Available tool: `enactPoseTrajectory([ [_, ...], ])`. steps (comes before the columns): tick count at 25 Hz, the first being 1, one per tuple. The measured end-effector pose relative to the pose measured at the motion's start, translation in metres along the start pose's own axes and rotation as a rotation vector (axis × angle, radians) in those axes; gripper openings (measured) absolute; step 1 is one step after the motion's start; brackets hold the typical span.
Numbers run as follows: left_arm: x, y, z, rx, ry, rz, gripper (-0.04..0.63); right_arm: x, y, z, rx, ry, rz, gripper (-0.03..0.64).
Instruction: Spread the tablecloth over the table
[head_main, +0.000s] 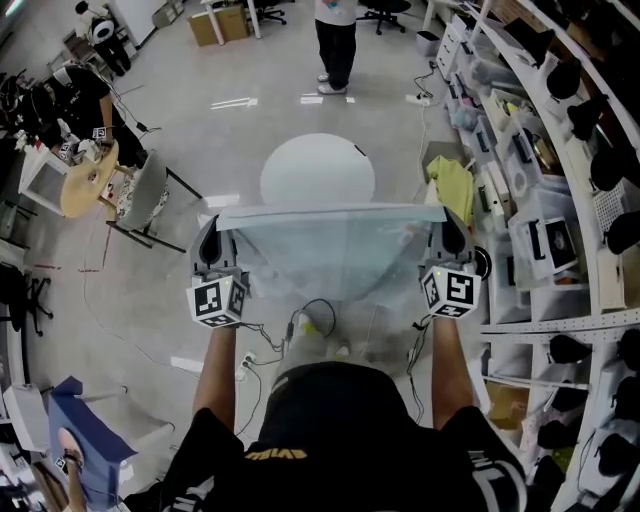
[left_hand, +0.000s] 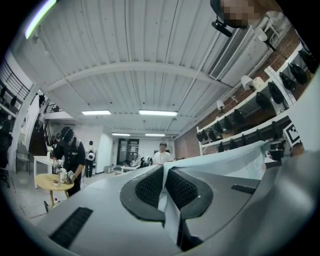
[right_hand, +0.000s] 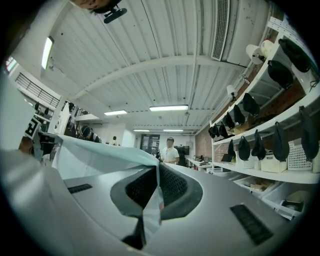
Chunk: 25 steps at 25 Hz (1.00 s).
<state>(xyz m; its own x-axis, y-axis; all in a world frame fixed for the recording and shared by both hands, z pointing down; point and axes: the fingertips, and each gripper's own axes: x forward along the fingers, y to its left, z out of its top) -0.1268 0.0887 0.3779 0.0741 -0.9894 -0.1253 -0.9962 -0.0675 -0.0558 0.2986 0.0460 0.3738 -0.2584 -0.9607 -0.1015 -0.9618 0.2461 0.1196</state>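
Holding the tablecloth (head_main: 330, 255) up in the air by its top edge, pinching one upper corner in the left gripper (head_main: 211, 243) and the other in the right gripper (head_main: 446, 236), with both pairs of jaws pressed together on the thin fabric. Stretching that top edge into a taut, nearly straight line between the two grippers, at about the same height on both sides. Letting the rest of the pale, translucent blue-grey sheet hang down in front of the body, on the near side of the round white table (head_main: 318, 168), with the top edge crossing the table's near rim in the head view. Showing, in the left gripper view, a fold of cloth squeezed between the ribbed black pads (left_hand: 150, 187) and running off to the right. Showing the same in the right gripper view, with the sheet caught between that gripper's own pads (right_hand: 172, 186) and running off to the left. Pointing both grippers roughly level, toward a person (head_main: 336, 45) standing beyond the table. Standing beside long shelving (head_main: 560, 190) on the right, with a yellow-green cloth (head_main: 453, 188) lying near the right gripper, and with a small round yellow table (head_main: 88, 182) and a chair (head_main: 148, 195) off to the left.
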Motion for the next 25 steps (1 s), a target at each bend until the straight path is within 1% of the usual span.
enactPoseTrajectory([
  [4,0.032,0.007,-0.007,0.004,0.001,-0.017,0.025,0.026,-0.002,-0.005,-0.004,0.010,-0.017,0.009],
  [8,0.072,0.025,-0.012,0.006,-0.008,-0.044,0.025,0.060,0.002,-0.004,-0.018,0.017,-0.038,0.009],
  [14,0.134,0.058,-0.012,-0.021,-0.038,-0.074,0.025,0.120,0.016,0.005,-0.043,0.009,-0.071,0.011],
  [18,0.163,0.081,-0.011,-0.040,-0.050,-0.093,0.025,0.151,0.030,0.011,-0.052,0.005,-0.086,0.009],
  [21,0.181,0.094,-0.015,-0.031,-0.045,-0.102,0.025,0.170,0.038,0.010,-0.058,0.007,-0.091,0.011],
  [25,0.207,0.108,-0.021,-0.028,-0.041,-0.095,0.025,0.199,0.042,0.008,-0.071,0.007,-0.083,0.009],
])
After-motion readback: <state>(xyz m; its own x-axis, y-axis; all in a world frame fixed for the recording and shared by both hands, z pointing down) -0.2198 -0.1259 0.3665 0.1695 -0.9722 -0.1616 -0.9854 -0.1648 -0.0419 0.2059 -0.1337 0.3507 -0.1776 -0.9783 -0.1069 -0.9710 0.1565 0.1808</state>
